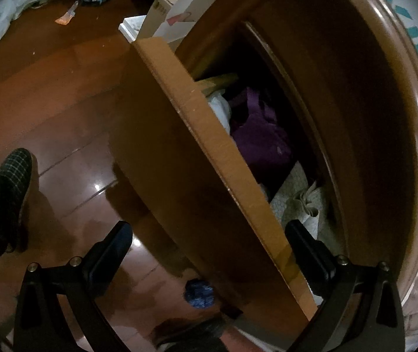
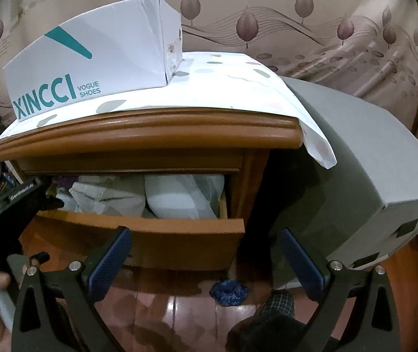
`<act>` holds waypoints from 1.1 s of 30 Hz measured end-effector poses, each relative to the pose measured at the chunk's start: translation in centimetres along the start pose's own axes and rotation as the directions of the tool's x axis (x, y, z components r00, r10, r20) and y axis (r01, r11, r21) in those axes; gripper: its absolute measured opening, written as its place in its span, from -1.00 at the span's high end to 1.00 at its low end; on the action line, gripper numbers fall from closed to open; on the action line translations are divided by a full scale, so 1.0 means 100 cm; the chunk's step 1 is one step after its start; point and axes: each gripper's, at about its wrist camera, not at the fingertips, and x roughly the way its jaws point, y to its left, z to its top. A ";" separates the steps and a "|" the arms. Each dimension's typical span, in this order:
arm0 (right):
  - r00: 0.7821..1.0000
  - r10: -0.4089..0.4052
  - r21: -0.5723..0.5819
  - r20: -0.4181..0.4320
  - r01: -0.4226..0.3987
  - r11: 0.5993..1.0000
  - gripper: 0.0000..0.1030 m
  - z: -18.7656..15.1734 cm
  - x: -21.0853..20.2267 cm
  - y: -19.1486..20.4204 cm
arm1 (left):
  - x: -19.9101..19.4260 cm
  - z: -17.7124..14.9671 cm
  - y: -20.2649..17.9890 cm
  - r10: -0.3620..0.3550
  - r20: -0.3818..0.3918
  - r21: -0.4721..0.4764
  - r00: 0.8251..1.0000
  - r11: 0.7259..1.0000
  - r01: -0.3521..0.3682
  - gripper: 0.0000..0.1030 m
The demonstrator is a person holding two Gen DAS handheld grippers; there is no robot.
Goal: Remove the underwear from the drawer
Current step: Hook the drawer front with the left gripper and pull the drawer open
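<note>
Drawer point(image 2: 138, 226) pulled open, stuffed with clothes point(image 1: 261, 135) and a white bag point(image 2: 179, 196); left gripper point(image 1: 209, 234) wide open astride the drawer's front edge, holding nothing; right gripper point(image 2: 206, 249) wide open, empty, before the drawer front.

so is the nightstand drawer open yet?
Open, partway: the brown wooden drawer front stands out from the nightstand, exposing bundled pale clothes inside.
</note>
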 end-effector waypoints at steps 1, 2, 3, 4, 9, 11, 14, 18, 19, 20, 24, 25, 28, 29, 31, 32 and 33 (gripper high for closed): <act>1.000 0.000 0.000 -0.001 0.000 1.000 -1.00 0.001 0.000 0.000 | -0.003 -0.002 0.002 0.002 -0.001 0.012 1.000 1.000 -0.002 -1.00; 1.000 -0.001 0.000 -0.001 0.001 1.000 -1.00 0.001 0.000 0.000 | -0.005 -0.004 0.004 0.004 -0.002 0.019 1.000 1.000 -0.004 -1.00; 1.000 0.001 0.002 0.000 -0.001 1.000 -1.00 0.001 0.000 -0.001 | -0.008 -0.006 0.006 0.009 -0.005 0.025 1.000 1.000 -0.009 -1.00; 1.000 0.003 0.005 0.002 -0.003 1.000 -1.00 0.001 -0.001 -0.001 | -0.011 -0.010 0.009 0.014 -0.009 0.032 1.000 0.999 -0.014 -1.00; 1.000 -0.001 0.007 0.011 0.001 1.000 -1.00 0.002 -0.002 -0.002 | -0.020 -0.017 0.018 0.027 -0.024 0.056 0.999 0.998 -0.025 -1.00; 1.000 -0.004 0.008 0.012 0.003 1.000 -1.00 0.002 -0.003 -0.002 | -0.023 -0.021 0.022 0.028 -0.030 0.056 0.999 0.998 -0.027 -1.00; 1.000 -0.004 0.012 0.014 0.004 1.000 -1.00 0.002 -0.003 -0.003 | -0.029 -0.027 0.030 0.025 -0.036 0.052 0.999 0.998 -0.023 -1.00; 1.000 -0.003 0.010 0.015 0.002 1.000 -1.00 0.002 -0.004 -0.003 | -0.038 -0.034 0.039 0.035 -0.042 0.071 0.999 0.997 -0.032 -1.00; 1.000 -0.002 0.009 0.015 0.002 1.000 -1.00 0.002 -0.004 -0.003 | -0.040 -0.036 0.041 0.037 -0.045 0.072 0.998 0.997 -0.033 -1.00; 1.000 -0.002 0.009 0.015 0.002 1.000 -1.00 0.002 -0.004 -0.003 | -0.042 -0.037 0.043 0.041 -0.046 0.076 0.998 0.996 -0.037 -1.00; 1.000 0.000 0.013 0.014 0.000 1.000 -1.00 0.002 -0.004 -0.004 | -0.049 -0.043 0.051 0.052 -0.050 0.090 0.997 0.995 -0.048 -1.00; 1.000 -0.001 0.015 0.012 0.001 1.000 -1.00 0.002 -0.004 -0.005 | -0.052 -0.045 0.053 0.057 -0.053 0.091 0.997 0.995 -0.052 -1.00; 1.000 0.005 0.019 0.008 -0.005 1.000 -1.00 0.003 -0.003 -0.005 | -0.058 -0.050 0.058 0.076 -0.051 0.116 0.996 0.991 -0.070 -1.00; 1.000 0.005 0.017 0.007 -0.005 1.000 -1.00 0.003 -0.002 -0.005 | -0.059 -0.050 0.059 0.082 -0.053 0.120 0.995 0.990 -0.075 -1.00; 1.000 0.009 0.012 0.003 -0.009 1.000 -1.00 0.004 -0.001 -0.005 | -0.062 -0.049 0.064 0.083 -0.053 0.112 0.995 0.991 -0.077 -1.00; 1.000 0.010 0.011 0.001 -0.010 1.000 -1.00 0.004 -0.001 -0.005 | -0.061 -0.047 0.064 0.079 -0.063 0.113 0.995 0.991 -0.072 -1.00; 1.000 0.012 0.010 0.000 -0.012 1.000 -1.00 0.004 -0.001 -0.005 | -0.060 -0.047 0.064 0.083 -0.065 0.115 0.994 0.991 -0.075 -1.00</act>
